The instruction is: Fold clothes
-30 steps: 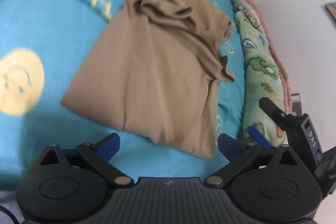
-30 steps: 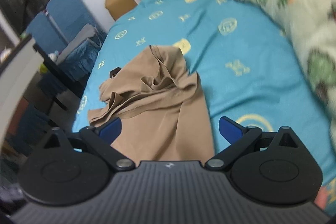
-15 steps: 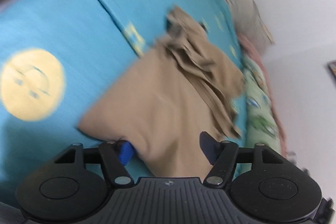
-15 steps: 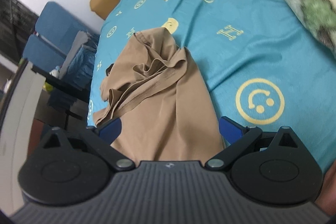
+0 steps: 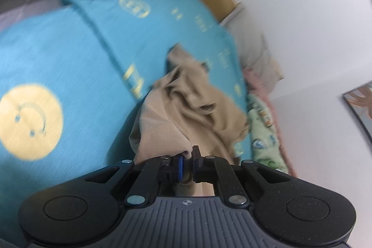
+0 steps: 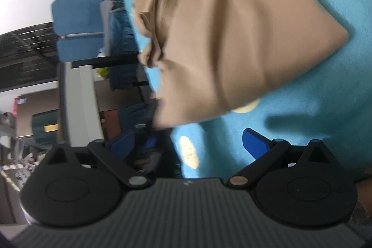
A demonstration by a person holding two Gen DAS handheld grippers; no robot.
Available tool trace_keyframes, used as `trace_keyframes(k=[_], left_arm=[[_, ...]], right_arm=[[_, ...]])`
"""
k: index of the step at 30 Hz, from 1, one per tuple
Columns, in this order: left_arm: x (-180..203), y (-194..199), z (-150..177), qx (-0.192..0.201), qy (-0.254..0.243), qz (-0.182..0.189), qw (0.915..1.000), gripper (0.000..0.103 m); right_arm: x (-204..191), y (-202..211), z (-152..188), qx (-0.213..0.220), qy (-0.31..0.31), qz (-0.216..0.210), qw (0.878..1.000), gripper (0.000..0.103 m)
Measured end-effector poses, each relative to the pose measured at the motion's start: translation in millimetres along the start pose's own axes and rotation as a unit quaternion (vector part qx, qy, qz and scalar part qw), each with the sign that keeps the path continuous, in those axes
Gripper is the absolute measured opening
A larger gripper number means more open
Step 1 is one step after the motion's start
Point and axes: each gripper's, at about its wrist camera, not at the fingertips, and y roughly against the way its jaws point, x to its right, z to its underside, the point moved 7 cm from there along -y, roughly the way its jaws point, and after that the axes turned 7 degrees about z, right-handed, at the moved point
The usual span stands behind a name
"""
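A tan garment (image 5: 186, 108) lies partly folded and bunched on a blue bedspread (image 5: 69, 57) printed with yellow faces. My left gripper (image 5: 187, 165) is shut on the garment's near edge, and cloth bulges up just ahead of its blue pads. In the right wrist view the same garment (image 6: 232, 38) fills the upper middle, with one corner pointing right. My right gripper (image 6: 188, 143) is open and empty, just short of the garment's near edge.
A green patterned blanket (image 5: 262, 131) and a grey pillow (image 5: 253, 52) lie along the bed's far side by a white wall. Blue chairs (image 6: 79, 27) and dark furniture stand beyond the bed edge in the right wrist view.
My left gripper has closed on the garment's near edge after moving in on it. My right gripper has swung down and tilted toward the garment's other near corner, still open.
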Motion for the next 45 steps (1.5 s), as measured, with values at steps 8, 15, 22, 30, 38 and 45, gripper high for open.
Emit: trace_keyframes(k=[8, 15, 22, 30, 38, 45], left_arm=[[15.6, 11.2, -6.2, 0.021, 0.005, 0.023, 0.9995, 0.007], [68.3, 26.1, -32.2, 0.025, -0.036, 0.048, 0.9979, 0.006], [127.4, 77.3, -24.7, 0.022, -0.090, 0.062, 0.9938, 0.006], [110.6, 165.4, 26.4, -0.015, -0.071, 0.035, 0.9967, 0.006], [99.0, 113.7, -9.7, -0.028, -0.044, -0.026, 0.9983, 0.006], [72.3, -1.8, -64.5, -0.049, -0.053, -0.097, 0.9927, 0.007]], right_arm=[[29.2, 40.6, -33.1, 0.155, -0.061, 0.051, 0.985, 0.021], [-31.3, 89.3, -41.4, 0.235, 0.035, 0.010, 0.971, 0.008], [-64.6, 149.5, -12.4, 0.260, 0.102, -0.003, 0.960, 0.008], [-49.2, 199.0, 53.0, 0.246, 0.143, 0.010, 0.958, 0.008], [-67.4, 157.9, 15.3, 0.228, 0.123, 0.039, 0.965, 0.008], [-87.9, 80.6, -67.0, 0.210, 0.111, 0.103, 0.966, 0.008]])
